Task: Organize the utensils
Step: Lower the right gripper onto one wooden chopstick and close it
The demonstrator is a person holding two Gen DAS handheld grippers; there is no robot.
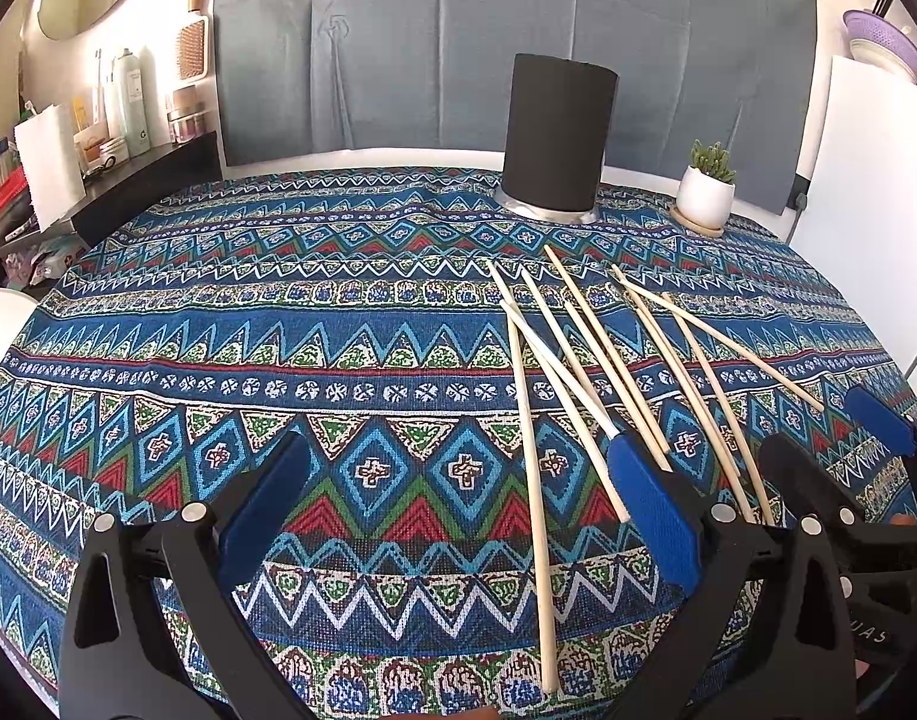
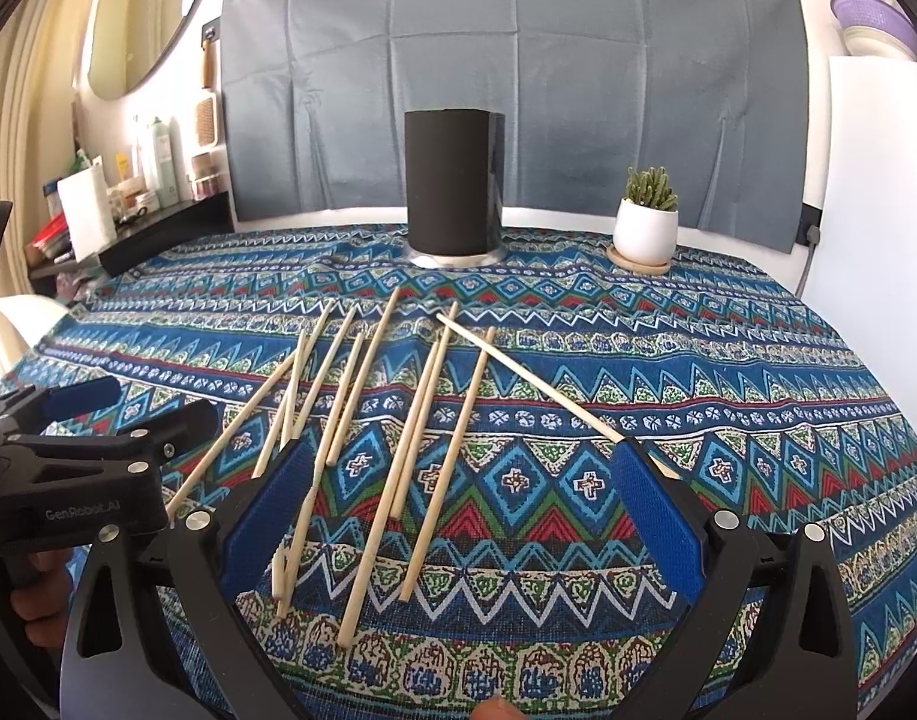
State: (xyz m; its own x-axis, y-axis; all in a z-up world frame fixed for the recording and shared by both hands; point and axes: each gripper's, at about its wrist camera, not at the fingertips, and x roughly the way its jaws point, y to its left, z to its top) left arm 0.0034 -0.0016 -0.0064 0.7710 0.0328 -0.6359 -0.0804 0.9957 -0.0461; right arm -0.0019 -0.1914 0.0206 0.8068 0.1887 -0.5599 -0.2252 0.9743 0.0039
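Observation:
Several wooden chopsticks (image 1: 602,360) lie scattered on the patterned tablecloth (image 1: 338,360); in the right wrist view the chopsticks (image 2: 386,432) spread out between my fingers. A tall black utensil holder (image 1: 554,138) stands upright at the back of the table, also in the right wrist view (image 2: 455,180). My left gripper (image 1: 458,480) is open and empty, low over the cloth, left of the chopsticks. My right gripper (image 2: 458,480) is open and empty, hovering over the near ends of the chopsticks. The left gripper (image 2: 116,414) shows at the left of the right wrist view.
A small cactus in a white pot (image 1: 705,192) stands right of the holder, also in the right wrist view (image 2: 645,228). A white board (image 1: 866,180) stands at the right edge. A cluttered black shelf (image 1: 98,162) with bottles runs along the left. A grey cloth (image 1: 518,30) hangs behind.

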